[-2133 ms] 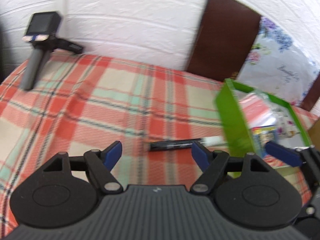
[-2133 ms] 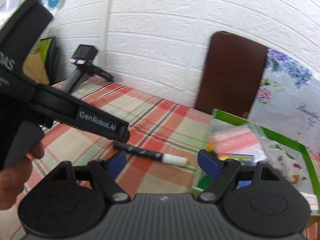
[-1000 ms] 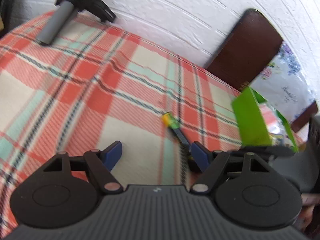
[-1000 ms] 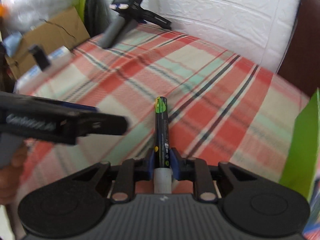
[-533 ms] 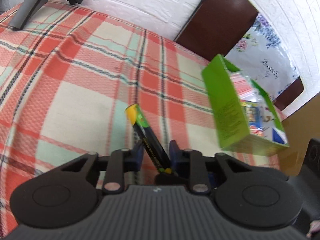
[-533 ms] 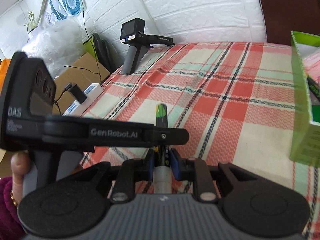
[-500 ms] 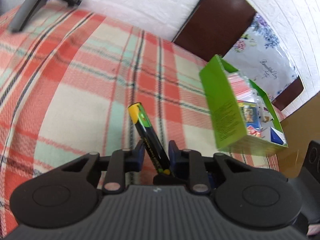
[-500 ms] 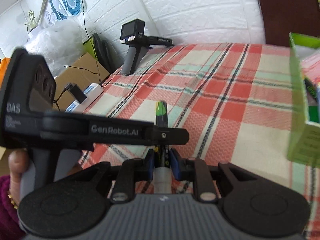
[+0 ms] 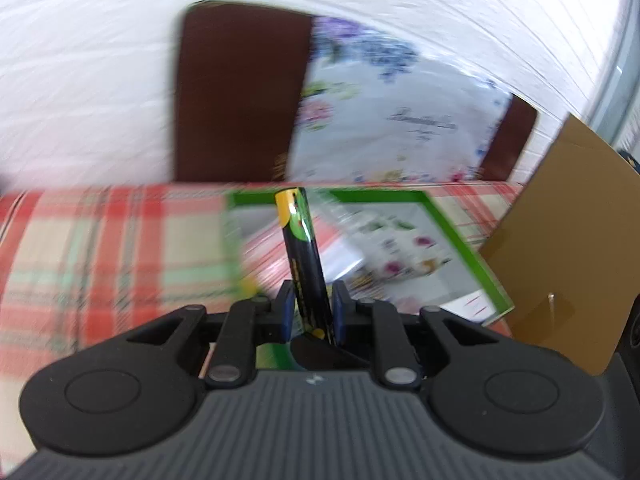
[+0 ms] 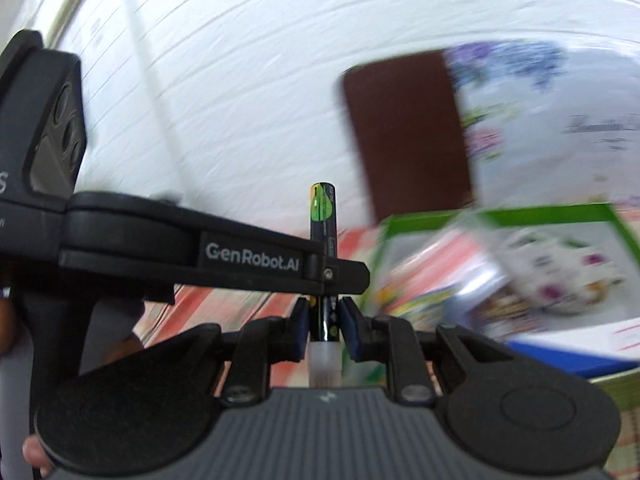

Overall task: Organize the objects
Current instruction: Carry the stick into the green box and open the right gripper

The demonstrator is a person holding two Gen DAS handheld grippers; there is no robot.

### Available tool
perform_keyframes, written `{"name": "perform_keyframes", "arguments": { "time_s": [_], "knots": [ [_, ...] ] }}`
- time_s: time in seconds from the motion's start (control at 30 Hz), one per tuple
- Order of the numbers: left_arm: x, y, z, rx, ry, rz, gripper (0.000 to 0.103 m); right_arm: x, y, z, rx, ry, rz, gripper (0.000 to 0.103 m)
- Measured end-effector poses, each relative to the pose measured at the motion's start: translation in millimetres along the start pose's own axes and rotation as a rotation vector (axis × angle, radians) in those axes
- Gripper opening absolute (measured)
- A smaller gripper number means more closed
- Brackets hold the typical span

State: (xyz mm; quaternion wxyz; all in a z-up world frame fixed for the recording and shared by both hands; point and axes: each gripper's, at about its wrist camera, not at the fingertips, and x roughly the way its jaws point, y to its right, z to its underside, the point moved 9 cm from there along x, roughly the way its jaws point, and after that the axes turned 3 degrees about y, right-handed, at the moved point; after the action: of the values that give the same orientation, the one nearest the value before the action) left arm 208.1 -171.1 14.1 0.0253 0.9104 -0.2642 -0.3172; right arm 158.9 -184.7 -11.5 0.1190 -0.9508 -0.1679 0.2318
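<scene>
A: What has the left claw (image 9: pixel 308 312) got?
B: It is closed on a black marker (image 9: pixel 303 256) with a yellow and green end, gripped near its lower end between the blue pads (image 9: pixel 285 312). The marker sticks up and away from the claw, above the green box (image 9: pixel 464 236).
A: And the right claw (image 10: pixel 325 325)?
B: Clamped tight on a second marker (image 10: pixel 322 216), black with a green end, standing upright between the pads; its white cap points back toward the camera.
A: Where is the box?
B: On the plaid cloth (image 9: pixel 100 248) of the table, near the far edge, by the brown chair back (image 9: pixel 240 92). Inside it lie packets, blurred. A cardboard sheet (image 9: pixel 568 248) stands just beside its right side.
A: Do the 2 claws touch?
B: From the right wrist, the left claw's black arm crosses in front of the second marker; contact I cannot tell.
</scene>
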Motion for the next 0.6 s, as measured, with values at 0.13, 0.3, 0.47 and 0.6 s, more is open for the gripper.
{"name": "perform_keyframes", "arguments": {
  "time_s": [0.13, 0.3, 0.47, 0.6],
  "knots": [
    [24.6, 35.4, -17.7, 0.071, 0.0, 0.033, 0.021, -5.6, 43.7, -17.3, 0.067, 0.069, 0.062, 0.018],
    [55.7, 61.7, -25.0, 0.132, -0.027, 0.043, 0.021, -4.8, 87.6, -26.3, 0.134, 0.102, 0.113, 0.018],
    [82.6, 66.6, -22.2, 0.206, -0.032, -0.055, 0.058, 4.4, 115.6, -17.5, 0.164, 0.096, 0.208, 0.025],
    [82.3, 51.9, -15.7, 0.208, -0.03, -0.115, 0.058, 10.8, 139.3, -7.4, 0.174, 0.036, 0.292, 0.037]
  ]
}}
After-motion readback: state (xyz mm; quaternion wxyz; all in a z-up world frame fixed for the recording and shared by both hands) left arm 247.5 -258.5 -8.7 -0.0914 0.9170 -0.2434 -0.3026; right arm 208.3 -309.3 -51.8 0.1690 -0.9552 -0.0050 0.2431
